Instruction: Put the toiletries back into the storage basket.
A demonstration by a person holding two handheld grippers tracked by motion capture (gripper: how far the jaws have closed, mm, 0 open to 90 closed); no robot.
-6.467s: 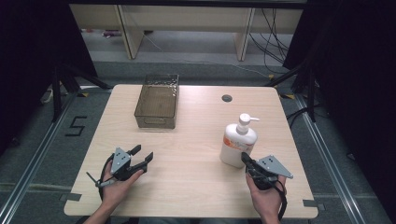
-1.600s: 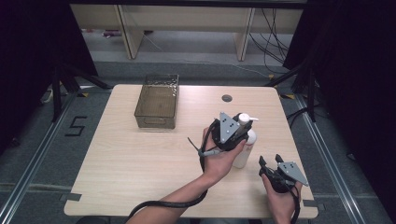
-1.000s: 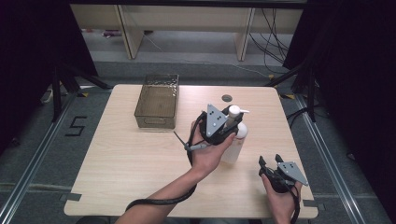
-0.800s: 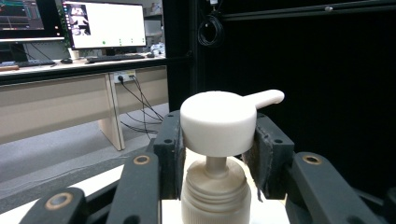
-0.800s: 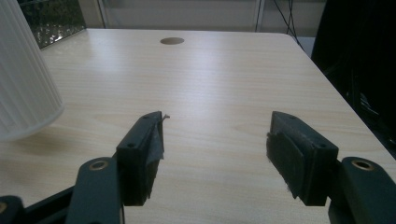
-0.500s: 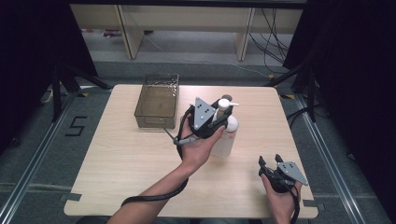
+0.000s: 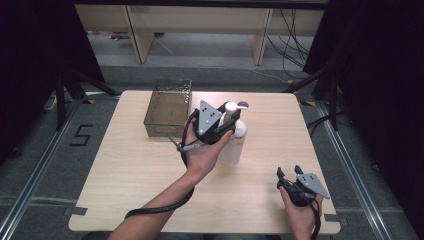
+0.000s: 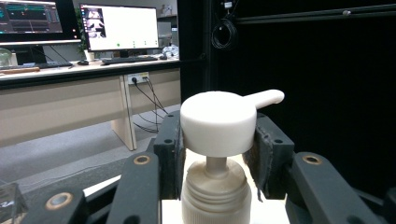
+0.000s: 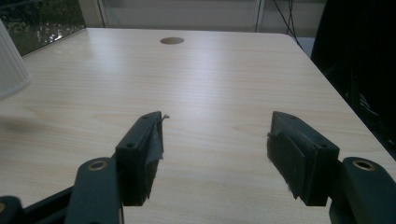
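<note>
Since half a second ago the left gripper [image 7: 223, 122] carries the bottle [image 7: 234, 145] further toward the basket [image 7: 167, 107]; the right gripper [image 7: 292, 176] keeps its place near the table's [image 7: 125, 165] front right corner.

High view: bottle hangs over mid-table, just right of the basket, its pump head [image 7: 231, 107] clamped by the left jaws. Right jaws stand apart, nothing between them, well apart from the bottle.

Left gripper view: both pads [image 8: 264, 154] press on the white pump head [image 8: 218, 122], one on each side; spout [image 8: 264, 97] points right. Neck and cap [image 8: 215, 193] sit below, between the jaws.

Right gripper view: jaws spread wide over bare table [image 9: 219, 79]. Bottle's edge [image 9: 11, 60] at far left; basket [image 9: 42, 18] behind it; round hole [image 9: 172, 40] farther off.
</note>
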